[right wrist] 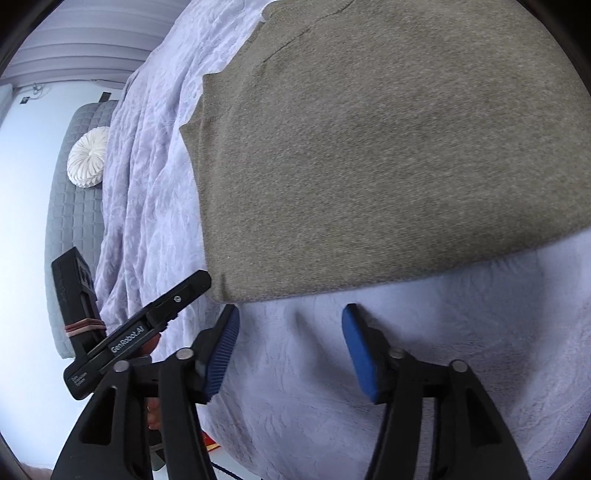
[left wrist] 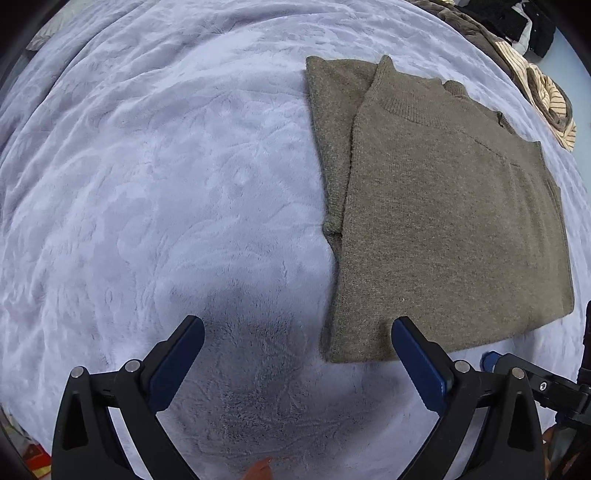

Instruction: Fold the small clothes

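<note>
From where I sat, my left claw (left wrist: 297, 325) stood spread wide with nothing between its blue pads, pointing steeply down at the lavender plush blanket (left wrist: 155, 192) on the bed. Its right pad (left wrist: 419, 363) lay just beside the near hem of the olive knit sweater (left wrist: 443, 229), overlapping that edge in the view; whether it touched the knit I could not tell. My right claw (right wrist: 290, 314) was partly spread and empty, its pads just short of the same folded hem (right wrist: 369, 166), over bare blanket (right wrist: 461, 332).

In the right wrist view the body of the other handheld unit (right wrist: 140, 328) crossed the lower left, and on it I read "GenRobot.AI"; smaller print at its end was too fine to make out.

The sweater lay flat on the blanket, folded into a rough rectangle, with a sleeve (left wrist: 328, 140) doubled along its left side and the ribbed collar (left wrist: 417, 107) at the far end. Its far right edge was cut off by the lens.

Beyond it, a striped garment (left wrist: 550, 107) and dark clothes (left wrist: 517, 18) were heaped at the bed's edge, mostly cropped. Far off in the right view, a white round pleated cushion (right wrist: 88, 157) sat against a grey quilted headboard (right wrist: 79, 206).
</note>
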`<state>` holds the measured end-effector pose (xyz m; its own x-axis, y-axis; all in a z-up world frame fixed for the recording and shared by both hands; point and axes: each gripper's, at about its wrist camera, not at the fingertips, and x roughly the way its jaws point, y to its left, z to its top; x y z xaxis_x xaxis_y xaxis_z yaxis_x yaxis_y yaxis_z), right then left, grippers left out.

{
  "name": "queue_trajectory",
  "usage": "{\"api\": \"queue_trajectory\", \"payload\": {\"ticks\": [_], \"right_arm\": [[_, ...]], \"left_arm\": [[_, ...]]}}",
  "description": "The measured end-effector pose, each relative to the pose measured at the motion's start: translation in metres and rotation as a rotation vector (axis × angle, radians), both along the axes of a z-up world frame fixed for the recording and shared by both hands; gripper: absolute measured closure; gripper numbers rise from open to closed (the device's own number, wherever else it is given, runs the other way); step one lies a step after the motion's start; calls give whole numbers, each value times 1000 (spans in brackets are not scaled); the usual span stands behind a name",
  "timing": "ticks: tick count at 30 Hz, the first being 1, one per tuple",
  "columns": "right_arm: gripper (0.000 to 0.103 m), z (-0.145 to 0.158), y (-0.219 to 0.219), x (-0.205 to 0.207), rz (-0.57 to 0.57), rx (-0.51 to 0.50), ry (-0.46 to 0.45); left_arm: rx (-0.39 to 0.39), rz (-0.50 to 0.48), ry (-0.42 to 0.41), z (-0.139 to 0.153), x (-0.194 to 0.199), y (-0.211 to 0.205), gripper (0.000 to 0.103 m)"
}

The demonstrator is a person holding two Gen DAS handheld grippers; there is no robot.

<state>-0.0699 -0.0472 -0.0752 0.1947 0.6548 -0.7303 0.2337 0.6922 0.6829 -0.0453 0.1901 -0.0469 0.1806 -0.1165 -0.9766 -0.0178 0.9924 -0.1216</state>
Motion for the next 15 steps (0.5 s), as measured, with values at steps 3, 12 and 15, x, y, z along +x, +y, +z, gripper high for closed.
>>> {"api": "queue_trajectory", "payload": {"ticks": [3,12,15], "right_arm": [[41,-4,1,2,-28,31,7],[40,-8,0,2,-80,87,9],[40,-11,-2,-1,-99,103,9]], "left_arm": [[-1,5,8,-2,0,2,2],[-67,21,56,-12,-4,18,2],[-141,41,70,-14,-5,25,2]]}}
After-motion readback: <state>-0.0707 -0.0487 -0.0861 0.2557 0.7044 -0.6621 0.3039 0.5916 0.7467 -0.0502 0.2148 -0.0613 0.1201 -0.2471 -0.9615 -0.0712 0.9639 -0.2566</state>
